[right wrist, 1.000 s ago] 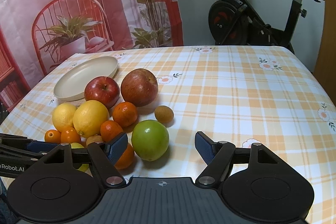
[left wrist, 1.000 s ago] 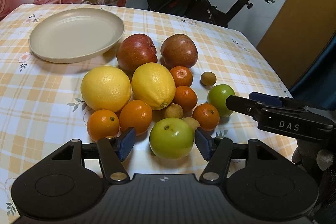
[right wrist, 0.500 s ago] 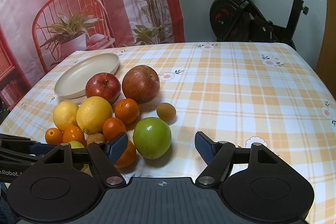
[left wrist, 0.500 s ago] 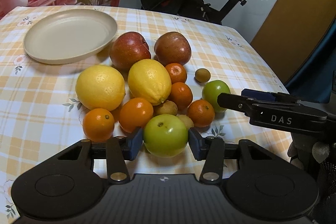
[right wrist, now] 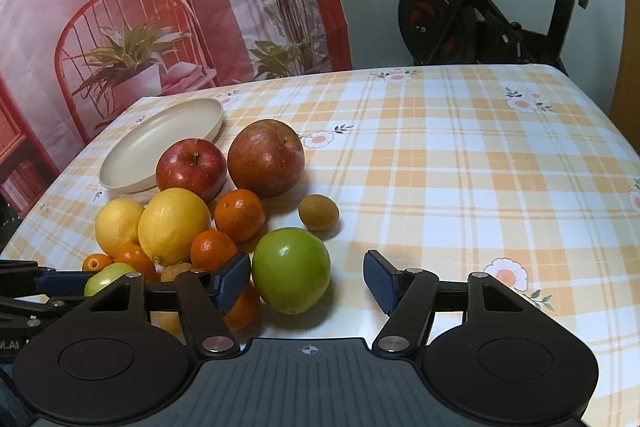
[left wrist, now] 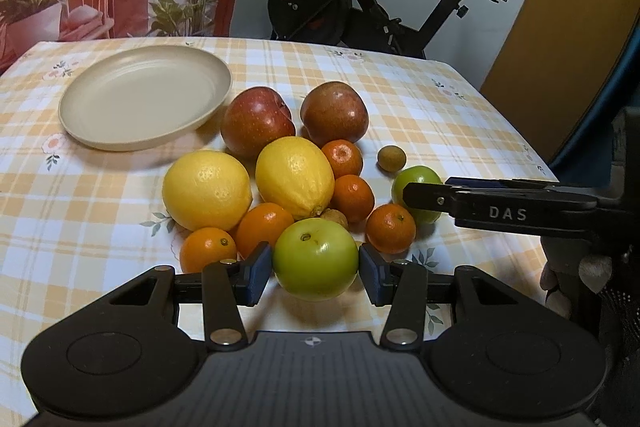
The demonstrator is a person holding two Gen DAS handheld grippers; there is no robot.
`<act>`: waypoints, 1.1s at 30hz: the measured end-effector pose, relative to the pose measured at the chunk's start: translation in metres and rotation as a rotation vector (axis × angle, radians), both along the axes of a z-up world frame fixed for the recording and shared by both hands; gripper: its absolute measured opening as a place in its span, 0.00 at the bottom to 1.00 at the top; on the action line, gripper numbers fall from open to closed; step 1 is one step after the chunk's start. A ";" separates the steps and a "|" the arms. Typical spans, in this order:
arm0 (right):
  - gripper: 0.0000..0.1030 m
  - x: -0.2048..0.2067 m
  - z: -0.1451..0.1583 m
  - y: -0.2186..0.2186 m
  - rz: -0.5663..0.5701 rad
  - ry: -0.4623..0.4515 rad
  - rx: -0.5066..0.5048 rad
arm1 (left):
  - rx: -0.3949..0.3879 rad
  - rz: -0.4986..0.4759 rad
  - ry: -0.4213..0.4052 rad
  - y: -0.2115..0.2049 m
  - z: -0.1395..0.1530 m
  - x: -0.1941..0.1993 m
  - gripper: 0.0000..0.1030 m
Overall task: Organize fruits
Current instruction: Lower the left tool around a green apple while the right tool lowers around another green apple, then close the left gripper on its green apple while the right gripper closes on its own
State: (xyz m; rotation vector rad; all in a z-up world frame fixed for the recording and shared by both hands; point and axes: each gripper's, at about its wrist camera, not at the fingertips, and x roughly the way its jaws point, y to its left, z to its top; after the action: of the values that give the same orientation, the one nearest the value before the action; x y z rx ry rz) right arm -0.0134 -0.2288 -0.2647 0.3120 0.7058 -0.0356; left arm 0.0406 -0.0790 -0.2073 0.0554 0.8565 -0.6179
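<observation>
Green apple (left wrist: 315, 258) sits between the blue pads (left wrist: 258, 271) of the left gripper (left wrist: 314, 273), both pads touching its sides: pinched, resting low over the tablecloth (left wrist: 80, 195). Just ahead of the pads: small orange (left wrist: 208, 249), second orange (left wrist: 263, 227), tangerine (left wrist: 390, 228). Further ahead, two lemons (left wrist: 207, 190), then two red apples (left wrist: 257, 121). Beige plate (left wrist: 145, 97) lies ahead-left, apart from the pile. Right gripper (right wrist: 307, 281) spread wide; second green fruit (right wrist: 291, 270) lies between its fingers, touching the left pad, clear of the right pad. Small brown fruit (right wrist: 319, 212) just beyond.
</observation>
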 end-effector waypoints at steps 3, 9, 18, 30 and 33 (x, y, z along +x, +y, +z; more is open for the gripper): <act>0.56 0.006 -0.003 -0.001 0.002 0.010 0.018 | 0.004 0.002 -0.012 0.001 0.002 0.000 0.49; 0.42 0.012 -0.007 -0.001 0.014 0.021 0.057 | 0.010 0.016 -0.034 0.003 0.004 -0.001 0.49; 0.43 0.015 -0.008 -0.001 0.000 0.031 0.077 | 0.017 0.033 -0.054 0.007 0.007 -0.001 0.49; 0.42 0.007 -0.007 -0.005 -0.034 0.022 0.086 | 0.011 0.038 -0.065 0.011 0.011 -0.002 0.49; 0.42 0.004 -0.005 -0.007 -0.042 0.018 0.087 | 0.008 0.047 -0.070 0.014 0.013 -0.002 0.49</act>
State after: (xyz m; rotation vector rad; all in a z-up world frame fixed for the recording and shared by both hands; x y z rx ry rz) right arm -0.0095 -0.2355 -0.2698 0.4102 0.7201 -0.0475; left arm 0.0391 -0.0653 -0.1941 0.0638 0.7908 -0.5651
